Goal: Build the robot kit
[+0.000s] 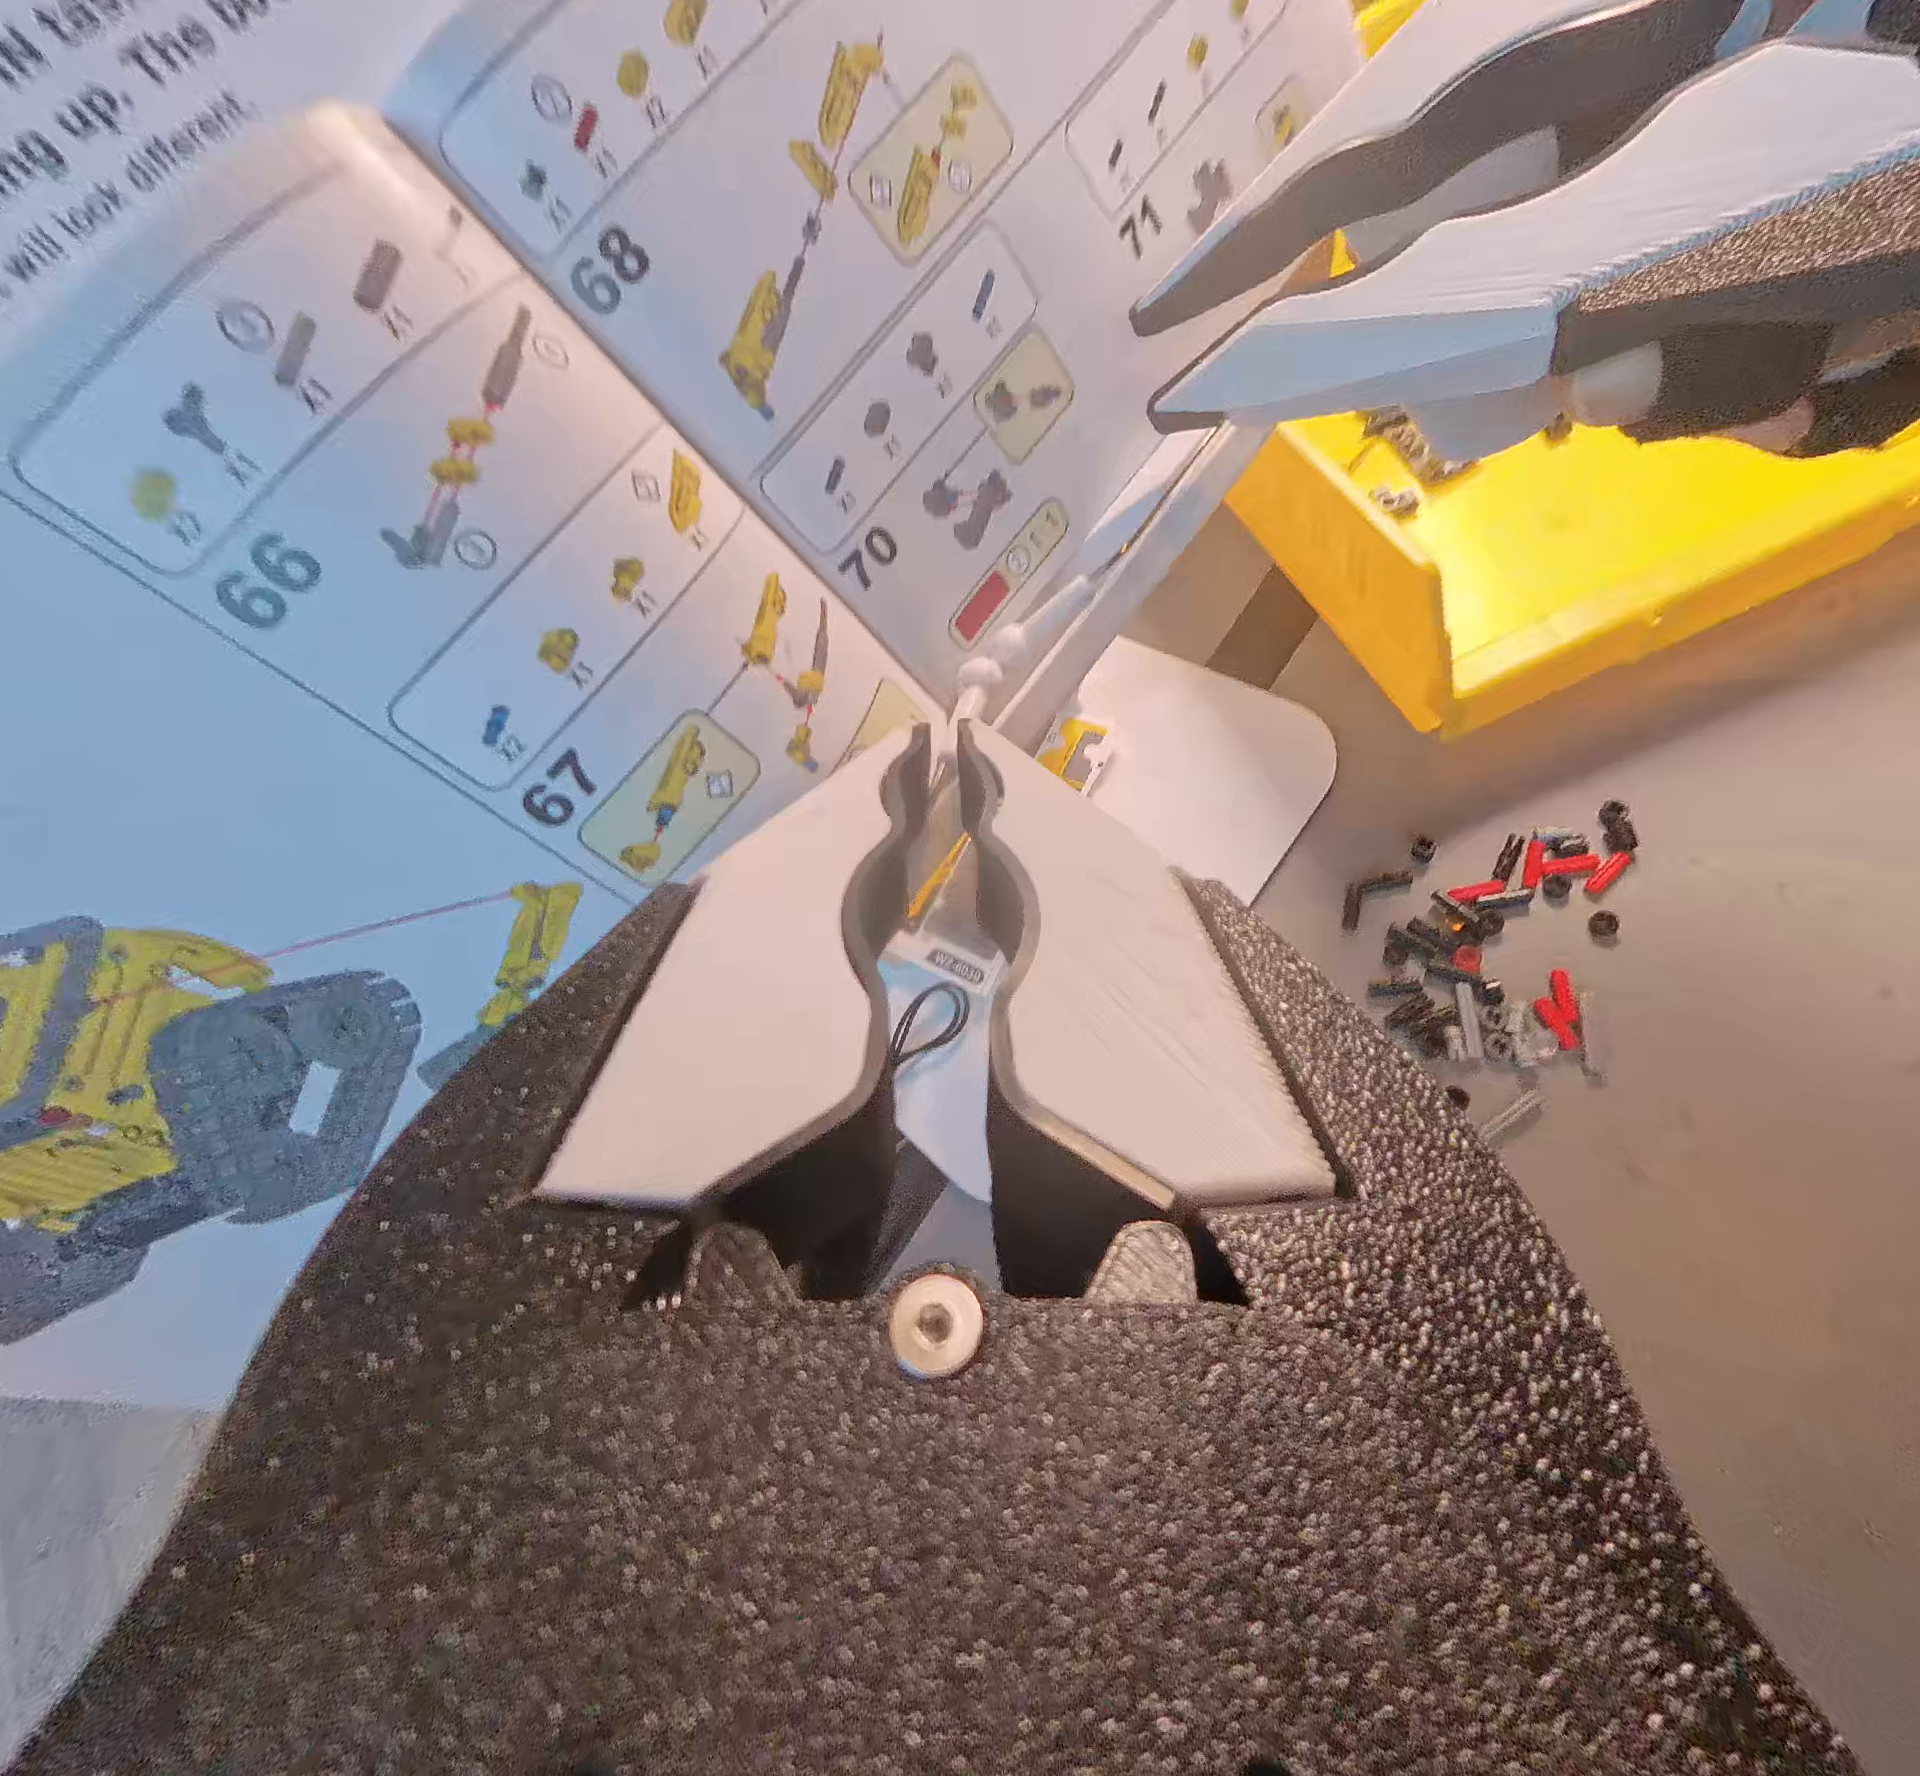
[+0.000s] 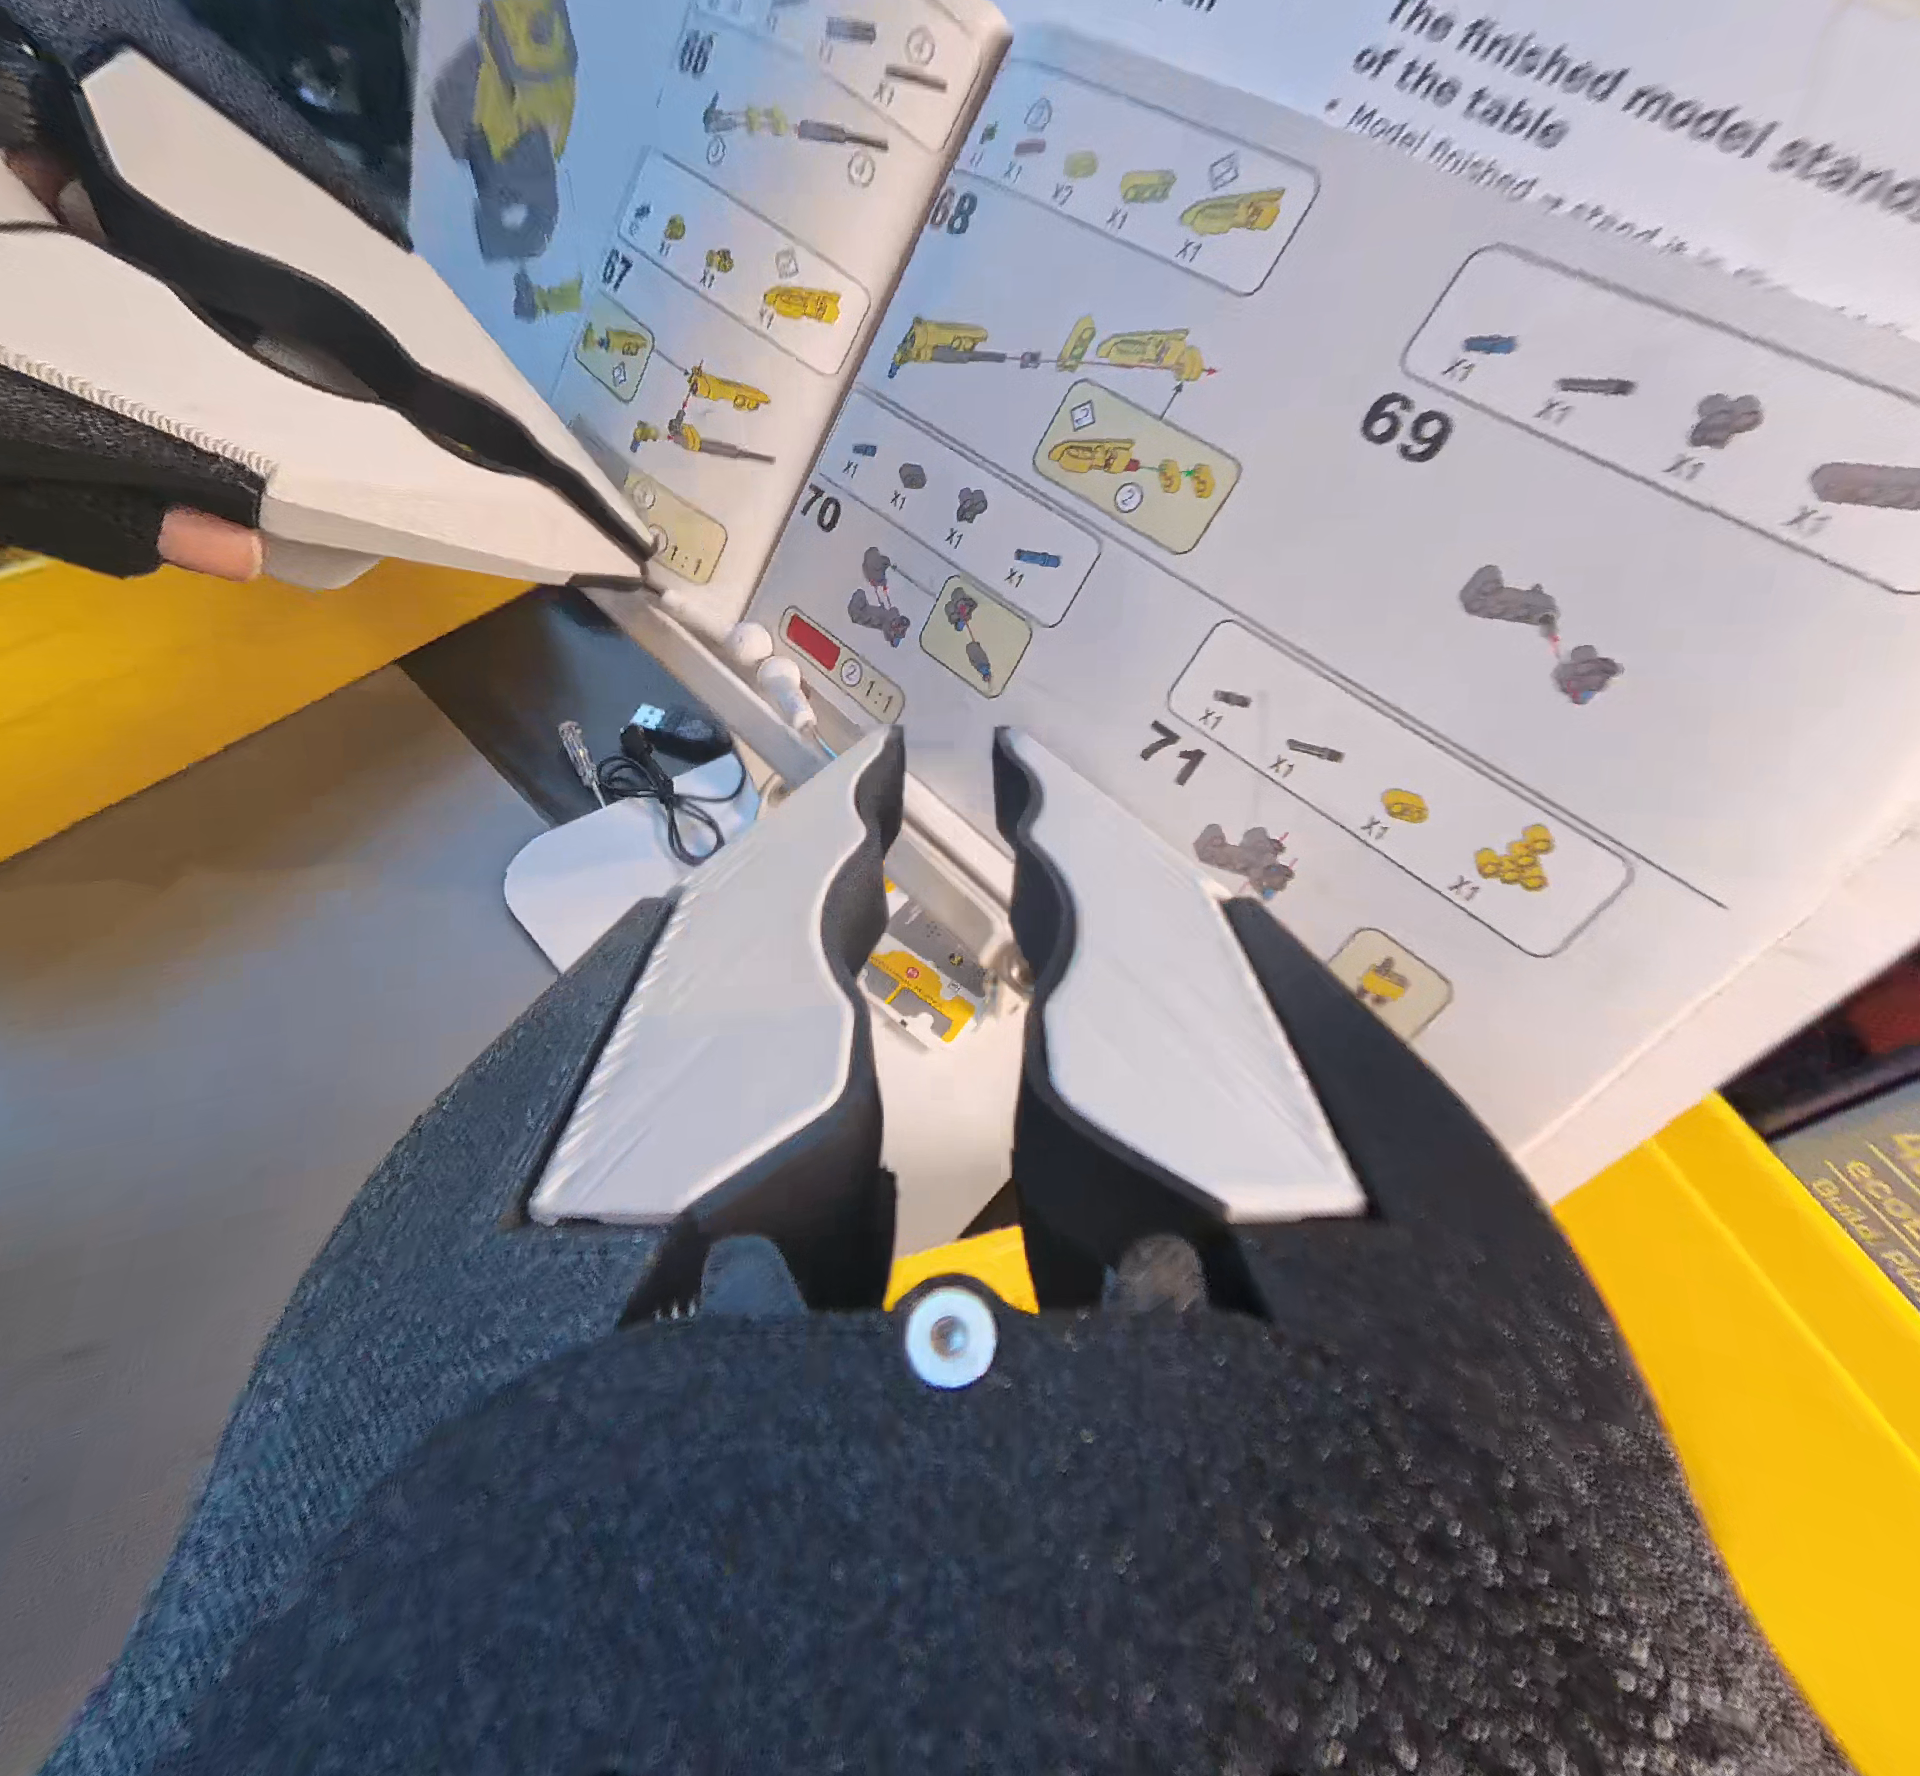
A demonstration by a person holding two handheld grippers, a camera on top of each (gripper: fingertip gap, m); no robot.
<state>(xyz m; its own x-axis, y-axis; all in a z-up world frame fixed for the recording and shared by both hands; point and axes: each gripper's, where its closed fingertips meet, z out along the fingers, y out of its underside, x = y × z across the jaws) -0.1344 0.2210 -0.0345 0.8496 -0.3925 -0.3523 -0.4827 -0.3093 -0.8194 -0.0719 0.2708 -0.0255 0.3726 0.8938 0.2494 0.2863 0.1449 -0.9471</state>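
Observation:
An open instruction booklet point(image 1: 623, 376) with numbered building steps leans on a white stand; it also shows in the right wrist view point(image 2: 1143, 479). My left gripper point(image 1: 940, 739) is closed to a narrow gap at the bottom corner of the left page. From the right wrist view point(image 2: 639, 573) its tips meet on that page edge. My right gripper point(image 2: 945, 739) is open and empty, close in front of the lower edge of the right page. It shows in the left wrist view point(image 1: 1148, 365) at the upper right, held by a gloved hand.
A pile of small black, red and grey parts point(image 1: 1486, 947) lies on the grey table at the right. A yellow bin point(image 1: 1558, 604) stands behind it. The stand's white base point(image 2: 592, 874) carries a black cable point(image 2: 665, 791). A large printed sheet point(image 2: 1558, 43) hangs behind the booklet. The gap from one gripper's tips to the other's is roughly 9 centimeters.

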